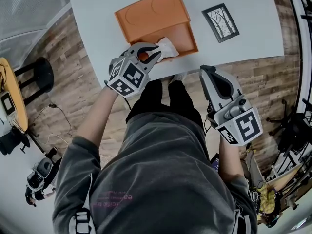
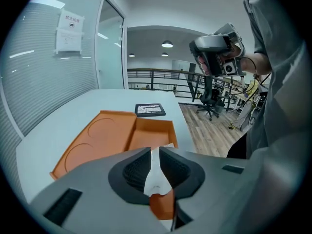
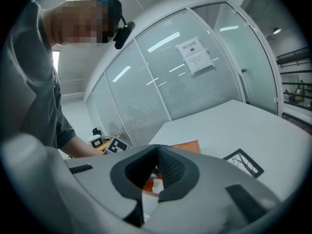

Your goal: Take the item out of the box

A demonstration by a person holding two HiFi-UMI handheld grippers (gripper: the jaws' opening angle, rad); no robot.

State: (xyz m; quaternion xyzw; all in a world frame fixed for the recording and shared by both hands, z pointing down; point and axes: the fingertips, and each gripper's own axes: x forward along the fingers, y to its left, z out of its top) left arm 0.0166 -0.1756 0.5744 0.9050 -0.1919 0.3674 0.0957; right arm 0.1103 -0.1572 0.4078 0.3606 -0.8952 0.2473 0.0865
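An open orange box (image 1: 146, 16) lies on the white table (image 1: 97, 18), its lid folded flat to the far left. A white crumpled item (image 1: 168, 47) rests at the box's near edge. My left gripper (image 1: 158, 53) hovers right at it, jaws a little apart. In the left gripper view the white item (image 2: 155, 175) shows through the narrow gap of the left gripper (image 2: 155, 151), with the orange box (image 2: 146, 133) beyond; the pads do not press on it. My right gripper (image 1: 204, 68) hangs at the table's near edge, shut and empty; in its own view, the right gripper (image 3: 157, 147) faces the box (image 3: 187, 146).
A small black-framed picture (image 1: 220, 22) lies on the table to the right of the box, also seen as the picture (image 2: 149, 110) from the left gripper. A black stool (image 1: 41, 74) and a yellow round table (image 1: 12, 99) stand on the wooden floor at left. Glass walls border the table.
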